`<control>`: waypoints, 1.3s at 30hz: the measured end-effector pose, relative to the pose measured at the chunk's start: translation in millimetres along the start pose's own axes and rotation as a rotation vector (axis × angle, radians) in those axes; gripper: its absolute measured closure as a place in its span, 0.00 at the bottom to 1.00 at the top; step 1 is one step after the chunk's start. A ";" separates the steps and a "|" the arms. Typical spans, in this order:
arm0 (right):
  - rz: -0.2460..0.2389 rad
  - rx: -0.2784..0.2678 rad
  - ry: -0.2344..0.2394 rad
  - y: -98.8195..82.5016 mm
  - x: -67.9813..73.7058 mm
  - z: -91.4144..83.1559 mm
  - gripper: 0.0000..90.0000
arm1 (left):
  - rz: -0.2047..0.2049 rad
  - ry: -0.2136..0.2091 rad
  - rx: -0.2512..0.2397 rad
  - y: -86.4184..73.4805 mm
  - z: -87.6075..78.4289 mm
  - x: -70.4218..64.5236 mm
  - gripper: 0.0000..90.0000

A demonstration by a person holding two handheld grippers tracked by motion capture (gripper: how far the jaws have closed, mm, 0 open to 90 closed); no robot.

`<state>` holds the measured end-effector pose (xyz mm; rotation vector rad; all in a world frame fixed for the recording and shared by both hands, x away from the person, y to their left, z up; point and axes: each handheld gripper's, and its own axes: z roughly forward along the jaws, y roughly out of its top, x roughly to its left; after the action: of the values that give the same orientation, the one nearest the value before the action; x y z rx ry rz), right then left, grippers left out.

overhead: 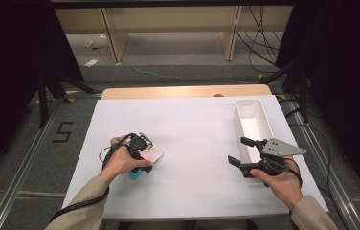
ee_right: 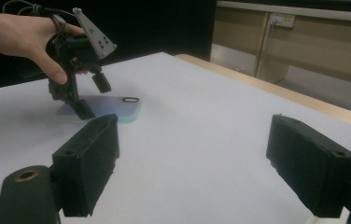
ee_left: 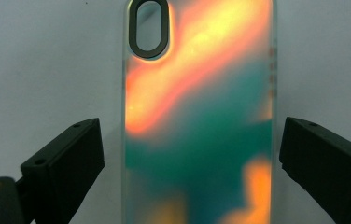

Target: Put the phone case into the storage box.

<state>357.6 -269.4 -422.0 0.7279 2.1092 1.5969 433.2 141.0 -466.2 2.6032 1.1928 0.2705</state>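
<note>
Phone case [ee_left: 199,121] lies flat on the counter [overhead: 192,129], lower left of the high view, between the spread left hand-held gripper [ee_left: 190,158], which should lower squarely before pinching its long edges.

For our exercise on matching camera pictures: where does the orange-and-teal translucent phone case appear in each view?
High view: the orange-and-teal translucent phone case lies left of centre on the white table, under the left gripper.
Left gripper view: case at centre, between the open jaws.
Right gripper view: case upper left, below that gripper.
Shared landmark: the case's oval camera cutout.
</note>
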 end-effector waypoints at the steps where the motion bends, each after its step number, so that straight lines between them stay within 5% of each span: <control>1: -0.001 -0.001 0.000 0.0 -0.1 0.0 0.20 | 0.003 0.001 0.004 0.1 0.2 -0.1 0.06; 21: 0.001 -0.001 0.000 0.1 -0.3 -0.4 0.20 | -0.013 -0.064 0.029 -2.4 4.0 5.6 0.17; 39: 0.000 0.004 0.003 0.2 0.7 -0.2 0.20 | -0.038 -0.071 0.016 -4.9 3.9 7.1 0.19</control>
<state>357.0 -269.1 -421.7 0.7267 2.1154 1.5948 435.4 148.8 -471.1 2.5781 1.2234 0.1601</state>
